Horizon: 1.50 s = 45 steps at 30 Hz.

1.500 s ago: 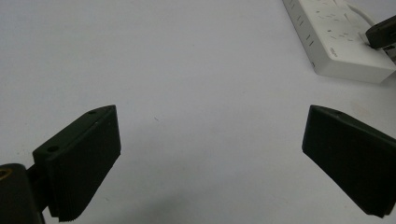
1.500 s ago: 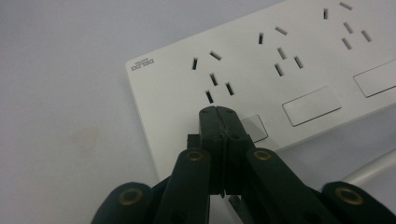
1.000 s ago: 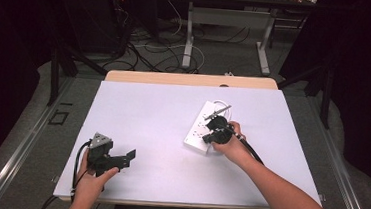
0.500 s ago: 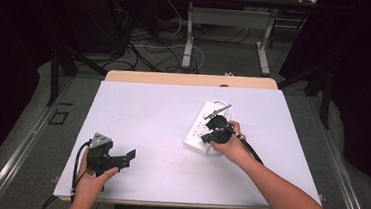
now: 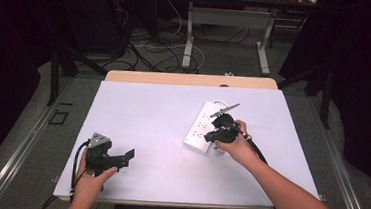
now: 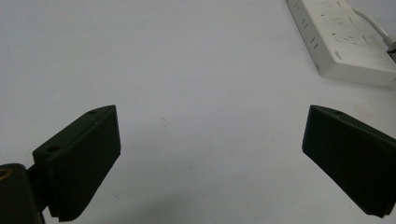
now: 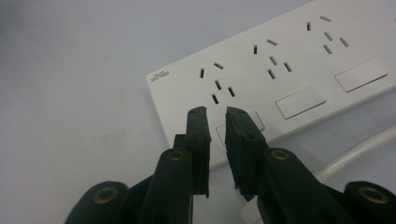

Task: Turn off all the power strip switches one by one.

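The right hand-held gripper (image 7: pixel 215 114) hovers over the near end of the power strip (image 5: pixel 205 127), its jaws just parting with nothing between them. The left hand-held gripper (image 5: pixel 128 155) rests spread wide, empty, at the worktop's (image 5: pixel 148 111) near left.

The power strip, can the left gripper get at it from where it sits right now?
Probably yes. The left gripper has its fingers wide apart, and only bare table lies between it and the power strip, though the right gripper already hovers over the strip's near end.
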Motion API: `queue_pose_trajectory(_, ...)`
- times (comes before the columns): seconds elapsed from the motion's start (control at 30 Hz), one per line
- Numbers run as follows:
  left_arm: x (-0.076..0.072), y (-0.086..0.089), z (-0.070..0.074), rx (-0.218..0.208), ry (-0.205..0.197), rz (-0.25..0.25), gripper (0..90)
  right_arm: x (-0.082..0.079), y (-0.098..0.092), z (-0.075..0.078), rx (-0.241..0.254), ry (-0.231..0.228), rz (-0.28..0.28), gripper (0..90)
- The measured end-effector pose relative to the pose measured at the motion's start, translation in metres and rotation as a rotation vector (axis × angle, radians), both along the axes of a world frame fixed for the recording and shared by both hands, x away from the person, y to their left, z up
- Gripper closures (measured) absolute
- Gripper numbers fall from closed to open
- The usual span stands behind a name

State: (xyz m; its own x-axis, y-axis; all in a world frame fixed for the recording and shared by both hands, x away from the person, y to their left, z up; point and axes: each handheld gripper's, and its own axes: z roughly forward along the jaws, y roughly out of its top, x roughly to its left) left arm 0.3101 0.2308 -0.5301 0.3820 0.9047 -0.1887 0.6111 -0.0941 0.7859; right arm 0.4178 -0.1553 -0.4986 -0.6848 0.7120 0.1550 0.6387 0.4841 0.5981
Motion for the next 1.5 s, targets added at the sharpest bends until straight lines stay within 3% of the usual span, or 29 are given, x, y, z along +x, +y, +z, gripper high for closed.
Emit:
queue_pose_trajectory(0.17, 0.0, 0.002, 0.0, -0.005, -0.002, 0.014, 4.9, -0.006, -0.008, 0.002, 0.019, 0.001, -0.017, 62.2)
queue_pose_trajectory(0.43, 0.0, 0.007, 0.002, -0.001, -0.002, 0.025, 4.9, -0.015, -0.022, 0.006, 0.022, -0.065, -0.053, 44.5)
queue_pose_trajectory(0.87, 0.0, 0.013, 0.003, -0.006, -0.004, 0.051, 5.0, -0.033, -0.055, 0.006, 0.083, -0.099, -0.097, 43.4)
queue_pose_trajectory(1.07, 0.0, 0.016, 0.004, -0.009, -0.01, 0.066, 5.0, -0.042, -0.072, 0.003, 0.115, -0.092, -0.15, 37.9)
queue_pose_trajectory(1.17, 0.0, 0.018, 0.004, -0.013, -0.009, 0.074, 5.0, -0.045, -0.082, 0.0, 0.137, -0.095, -0.184, 30.8)
queue_pose_trajectory(1.33, 0.0, 0.022, 0.004, -0.016, -0.008, 0.083, 5.0, -0.048, -0.105, -0.006, 0.143, -0.117, -0.251, 19.4)
queue_pose_trajectory(1.5, 0.001, 0.025, 0.004, -0.019, -0.008, 0.097, 5.0, -0.051, -0.127, -0.015, 0.135, -0.142, -0.335, 15.3)
